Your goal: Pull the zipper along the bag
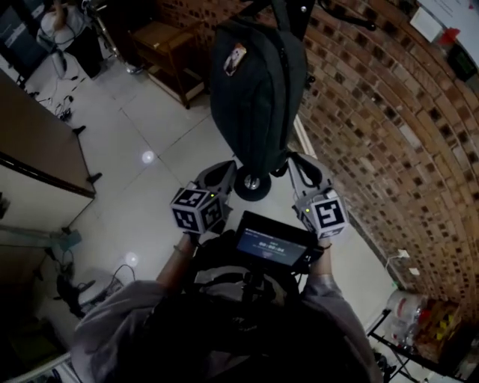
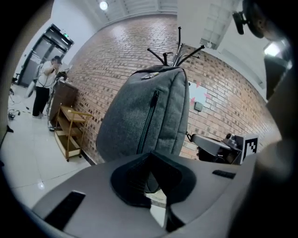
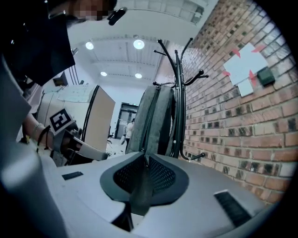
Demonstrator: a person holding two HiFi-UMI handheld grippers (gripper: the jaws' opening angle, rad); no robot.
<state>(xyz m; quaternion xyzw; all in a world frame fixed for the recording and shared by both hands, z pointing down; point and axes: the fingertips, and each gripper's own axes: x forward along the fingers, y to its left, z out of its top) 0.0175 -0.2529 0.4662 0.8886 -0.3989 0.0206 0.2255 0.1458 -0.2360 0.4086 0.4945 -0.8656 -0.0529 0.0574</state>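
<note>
From the head view, the bag (image 1: 254,90) hangs off the ground on a coat stand (image 1: 288,15), close to the brick wall (image 1: 374,112) on the right. The tiled floor (image 1: 150,127) lies open to the left as far as the edge of a dark table (image 1: 37,142). A wooden trolley (image 1: 168,48) stands against the wall beyond the bag. The left gripper (image 1: 221,176) and right gripper (image 1: 299,168) are up at the bag's lower end, one on each side, with the stand's round base (image 1: 252,185) on the floor between them.

The left gripper view looks up the bag's grey front, where a dark zipper (image 2: 149,121) runs down the middle. What the bag holds is not visible. This gripper's jaws stand narrowly apart, and pale floor shows through the gap. I cannot tell whether they touch the fabric. A person (image 2: 46,79) stands well back, near the trolley.

In the right gripper view the bag is seen edge-on, just beside the stand's pole and the wall, so there is little room on that side. The jaws here are pinched together on a dark strip (image 3: 142,190) at the bag's bottom. I cannot tell whether it is a pull tab or a strap end.
</note>
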